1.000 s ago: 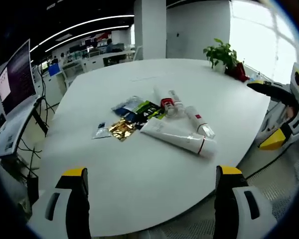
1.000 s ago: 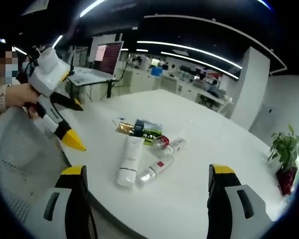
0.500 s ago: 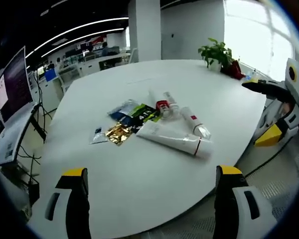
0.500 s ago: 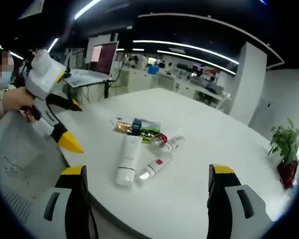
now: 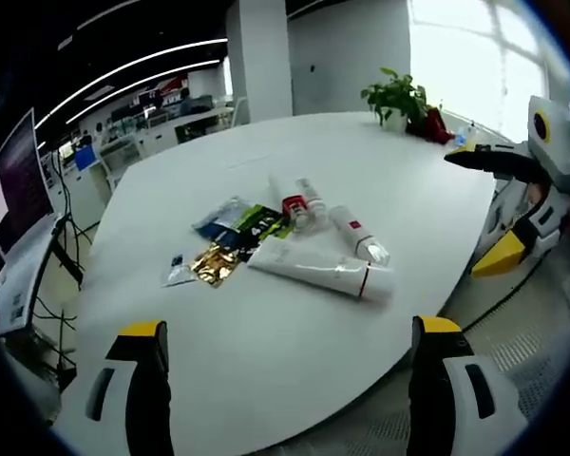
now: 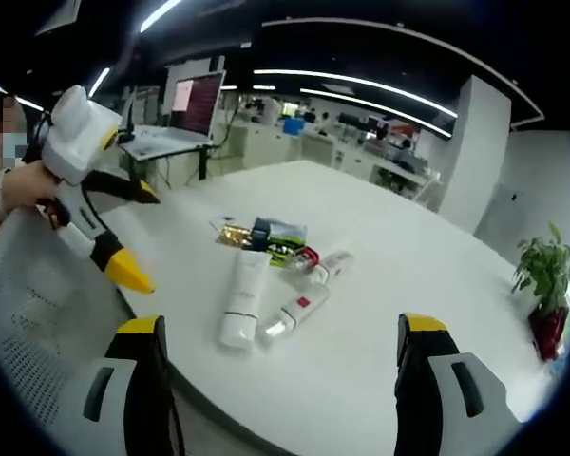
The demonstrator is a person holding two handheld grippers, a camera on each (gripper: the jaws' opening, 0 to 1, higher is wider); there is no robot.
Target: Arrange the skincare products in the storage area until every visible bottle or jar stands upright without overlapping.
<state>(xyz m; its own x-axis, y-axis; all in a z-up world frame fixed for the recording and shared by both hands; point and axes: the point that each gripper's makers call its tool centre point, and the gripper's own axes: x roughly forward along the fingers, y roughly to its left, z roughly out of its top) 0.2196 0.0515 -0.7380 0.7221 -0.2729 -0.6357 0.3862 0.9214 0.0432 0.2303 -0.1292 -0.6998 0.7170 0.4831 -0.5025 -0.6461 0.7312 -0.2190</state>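
So the big white worktop [image 5: 294, 323] has a little pile of skincare stuff near the middle, and none of it is standing up. There's a large white tube [image 5: 313, 271] lying flat with its cap end toward the worktop edge. Just beside it is a smaller white tube with a red label [image 5: 353, 231], also on its side. Behind those are two more small tubes [image 5: 299, 197] lying next to each other, one with a red band. A few flat sachets [image 5: 233, 228] sit touching the big tube: a gold one, a green and black one, a bluish one, plus a small clear packet off to the side.

The left tool [image 5: 285, 380] is held back from the worktop edge, jaws spread wide with nothing between them. The right tool [image 6: 280, 380] is the same, wide apart and empty, hovering off the worktop, well away from the products.

From the right gripper view you see the same pile: large white tube [image 6: 241, 299], red-label tube [image 6: 294, 313], the sachets [image 6: 261, 235] behind. The left tool [image 6: 123, 233] shows there too, held in a person's hand [image 6: 19, 185]. A potted plant [image 5: 394, 95] sits at the far end, and a monitor [image 5: 5, 185] stands off to the side.
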